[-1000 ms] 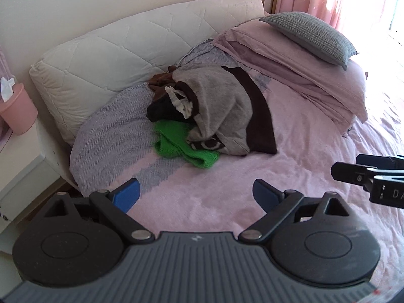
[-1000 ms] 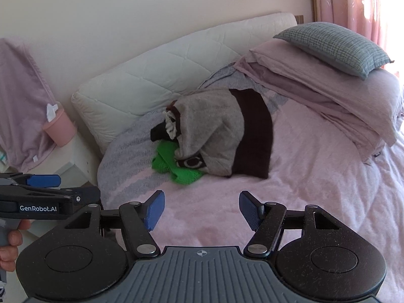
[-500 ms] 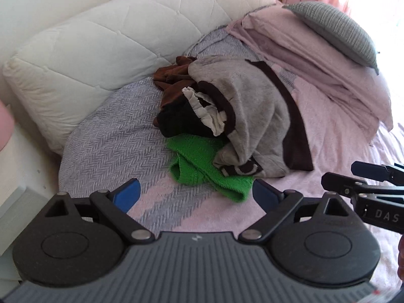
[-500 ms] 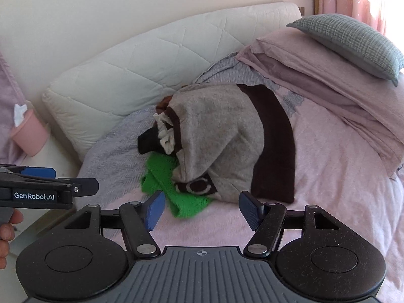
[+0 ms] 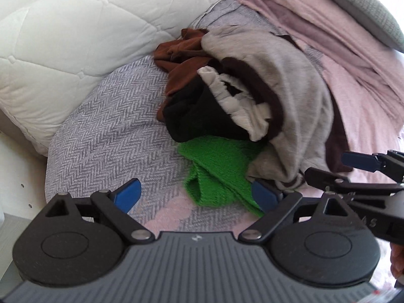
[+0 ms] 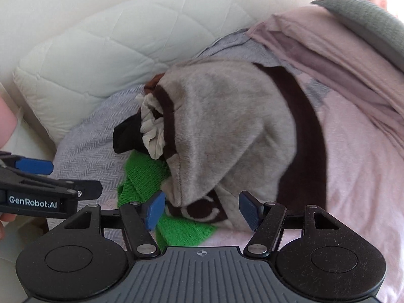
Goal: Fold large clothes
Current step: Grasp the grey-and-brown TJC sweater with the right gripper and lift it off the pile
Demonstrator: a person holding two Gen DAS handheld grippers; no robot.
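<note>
A heap of clothes lies on the bed. On top is a grey garment with dark brown bands [image 5: 298, 101] [image 6: 227, 131]. Under it sit a green knit [image 5: 217, 174] [image 6: 144, 176], a black piece [image 5: 199, 116] [image 6: 126, 136], a cream ruffled piece [image 5: 237, 101] [image 6: 151, 136] and a rust-brown piece [image 5: 184, 55]. My left gripper [image 5: 197, 194] is open, its blue pads either side of the green knit's near end. My right gripper [image 6: 202, 207] is open just before the grey garment's lower edge. Each gripper shows in the other's view: the right gripper [image 5: 358, 176], the left gripper [image 6: 45, 184].
The clothes rest on a grey herringbone blanket [image 5: 106, 131] over a pink bed sheet [image 6: 358, 166]. A white quilted headboard cushion [image 5: 75, 25] stands behind. Folded pink bedding [image 5: 341, 32] and a grey-green pillow [image 6: 366, 22] lie to the right. A hand's edge [image 6: 3, 222] shows at the left.
Both grippers have moved forward and down toward the heap, which now fills the views. Both have stayed open, holding nothing.
</note>
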